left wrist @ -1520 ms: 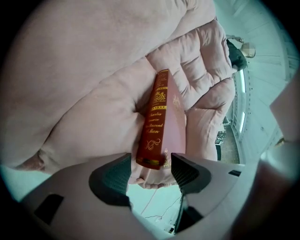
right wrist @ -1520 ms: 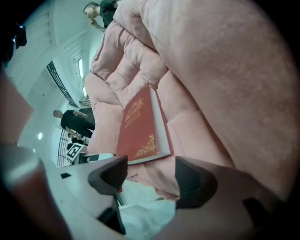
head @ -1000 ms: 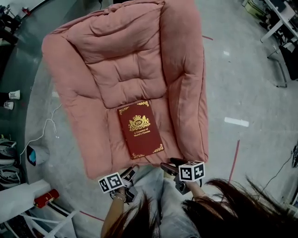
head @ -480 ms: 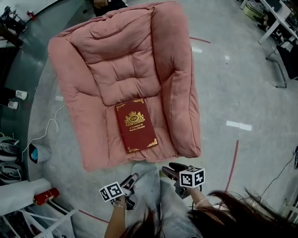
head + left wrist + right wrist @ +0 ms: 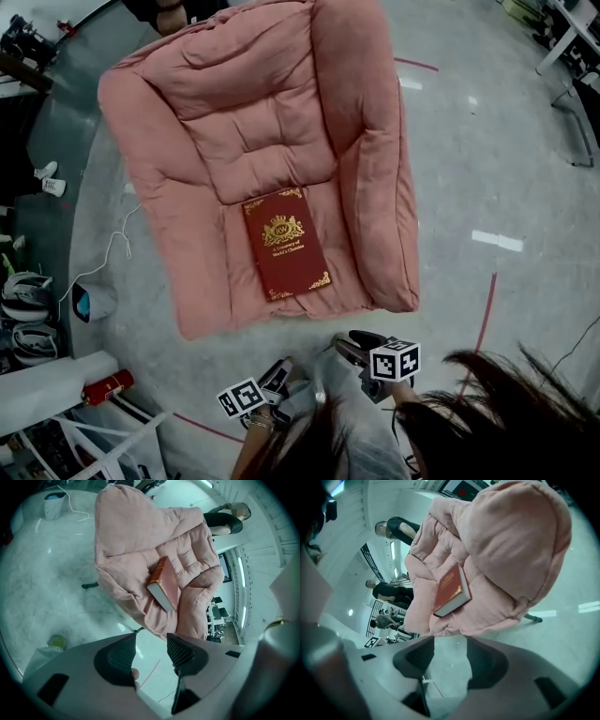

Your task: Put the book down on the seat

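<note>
The head view looks steeply down on the pink armchair; both gripper views face its front from low, all sharing the book.

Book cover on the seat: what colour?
The book is dark red with gold ornament; best in the head view.

Seen from above, the armchair runs off the top edge, so the crest of its backrest is lost. A person standing behind it is cut down to a scrap of dark clothing. The small gold lettering under the emblem on the book is too fine to read. Loose dark hair covers the lower right corner. At the left edge, white shoes show, but the rest of their wearer is cut off. In the right gripper view, the people beyond the chair are too small to make out.
</note>
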`<act>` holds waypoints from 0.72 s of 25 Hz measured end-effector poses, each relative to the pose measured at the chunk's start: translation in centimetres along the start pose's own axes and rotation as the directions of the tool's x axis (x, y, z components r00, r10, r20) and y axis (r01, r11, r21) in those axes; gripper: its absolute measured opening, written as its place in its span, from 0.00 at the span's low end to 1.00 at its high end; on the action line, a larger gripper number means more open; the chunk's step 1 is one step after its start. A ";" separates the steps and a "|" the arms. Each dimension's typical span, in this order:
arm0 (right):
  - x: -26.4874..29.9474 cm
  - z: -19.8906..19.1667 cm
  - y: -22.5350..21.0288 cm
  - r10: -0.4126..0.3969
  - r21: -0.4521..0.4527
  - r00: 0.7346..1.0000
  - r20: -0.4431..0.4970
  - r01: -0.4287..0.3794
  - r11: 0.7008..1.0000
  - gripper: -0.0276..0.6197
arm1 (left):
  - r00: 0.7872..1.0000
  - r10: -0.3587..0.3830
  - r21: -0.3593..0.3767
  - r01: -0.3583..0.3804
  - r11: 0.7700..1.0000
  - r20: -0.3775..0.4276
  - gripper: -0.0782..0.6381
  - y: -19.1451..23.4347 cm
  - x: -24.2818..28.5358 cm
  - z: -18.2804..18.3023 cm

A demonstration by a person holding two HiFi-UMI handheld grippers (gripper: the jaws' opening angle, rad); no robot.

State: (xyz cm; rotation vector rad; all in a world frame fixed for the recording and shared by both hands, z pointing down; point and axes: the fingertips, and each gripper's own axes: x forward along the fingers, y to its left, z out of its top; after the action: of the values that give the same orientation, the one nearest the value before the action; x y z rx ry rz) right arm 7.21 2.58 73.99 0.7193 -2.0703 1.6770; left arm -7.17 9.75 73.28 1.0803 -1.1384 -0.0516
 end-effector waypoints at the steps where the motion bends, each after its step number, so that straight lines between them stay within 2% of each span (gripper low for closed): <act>1: 0.2 -0.3 0.1 0.001 0.003 1.000 0.000 -0.001 1.000 0.38 | 1.000 -0.001 0.000 0.001 1.000 0.001 0.40 0.1 0.0 -0.1; 6: 0.3 -1.0 0.4 -0.020 -0.013 0.999 0.040 0.020 1.000 0.38 | 0.999 -0.052 0.029 0.052 0.998 0.012 0.37 -1.0 0.3 0.2; 9: 0.3 -1.8 1.1 -0.037 -0.037 0.998 0.053 0.039 0.999 0.35 | 0.996 -0.085 0.056 0.084 0.995 0.020 0.35 -1.5 -0.4 0.5; 14: -0.5 -3.0 3.3 -0.047 -0.075 0.997 0.057 0.051 0.996 0.31 | 0.989 -0.144 0.055 0.142 0.988 0.041 0.33 -2.4 -3.1 0.1; 18: -1.3 -4.2 5.8 -0.048 -0.098 0.996 0.071 0.055 0.994 0.30 | 0.987 -0.158 0.082 0.154 0.985 0.037 0.33 -2.4 -6.1 -0.9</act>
State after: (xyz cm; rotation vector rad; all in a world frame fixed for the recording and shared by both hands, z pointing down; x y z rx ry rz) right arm 4.59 7.74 69.60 0.8004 -2.1464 1.5293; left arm -8.26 12.38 67.25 1.2427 -1.1000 -0.1550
